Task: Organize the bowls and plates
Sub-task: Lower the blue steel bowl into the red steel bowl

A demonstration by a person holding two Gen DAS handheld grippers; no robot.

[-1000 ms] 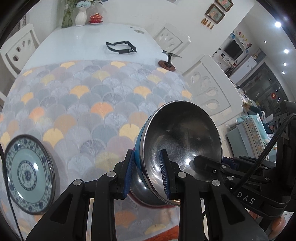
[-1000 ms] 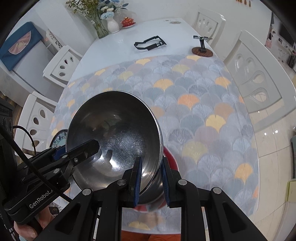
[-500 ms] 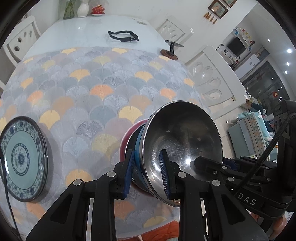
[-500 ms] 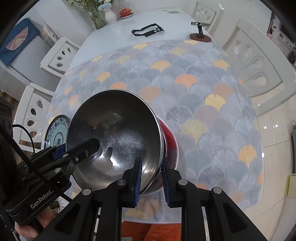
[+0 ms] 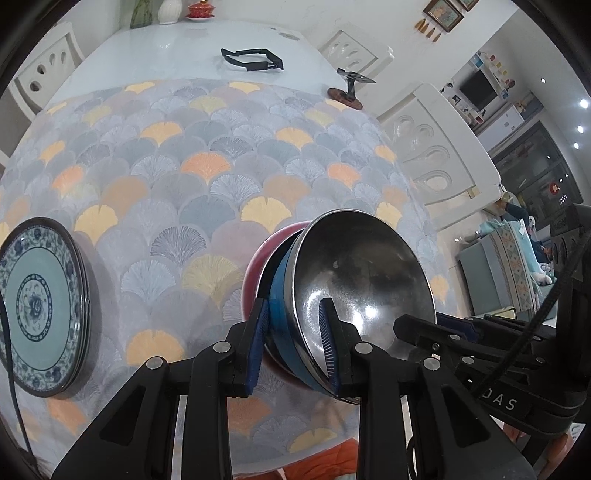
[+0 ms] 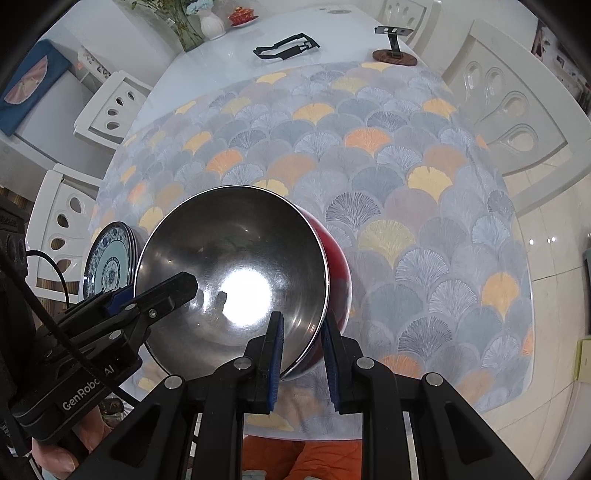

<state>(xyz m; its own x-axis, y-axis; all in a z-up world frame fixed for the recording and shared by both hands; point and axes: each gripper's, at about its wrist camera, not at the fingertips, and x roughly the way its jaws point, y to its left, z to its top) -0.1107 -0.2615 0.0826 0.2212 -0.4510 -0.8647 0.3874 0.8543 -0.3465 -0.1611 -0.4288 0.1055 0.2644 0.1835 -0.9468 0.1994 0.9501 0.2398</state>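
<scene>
A steel bowl [image 5: 364, 280] with a blue outer wall [image 5: 280, 314] is tilted and held by its rim from two sides. My left gripper [image 5: 293, 310] is shut on its near-left rim, one pad inside and one outside. My right gripper [image 6: 302, 321] is shut on the opposite rim of the steel bowl [image 6: 229, 258]. A red bowl [image 5: 258, 266] stands on the patterned cloth right under it, and the steel bowl's base sits within the red bowl [image 6: 338, 273]; whether it rests there is hidden. A blue-and-white plate stack [image 5: 40, 306] lies to the left.
The fan-patterned cloth [image 5: 184, 166] covers the near half of a white table. A black strap holder [image 5: 253, 61] and a small stand [image 5: 351, 92] are at the far end, beside a vase [image 6: 212, 24]. White chairs [image 5: 432, 147] ring the table. The table's front edge is just below the bowls.
Both grippers came down with the steel bowl. The red bowl, hidden a second ago, now shows beneath and around its base. The grip on both rims is unchanged.
</scene>
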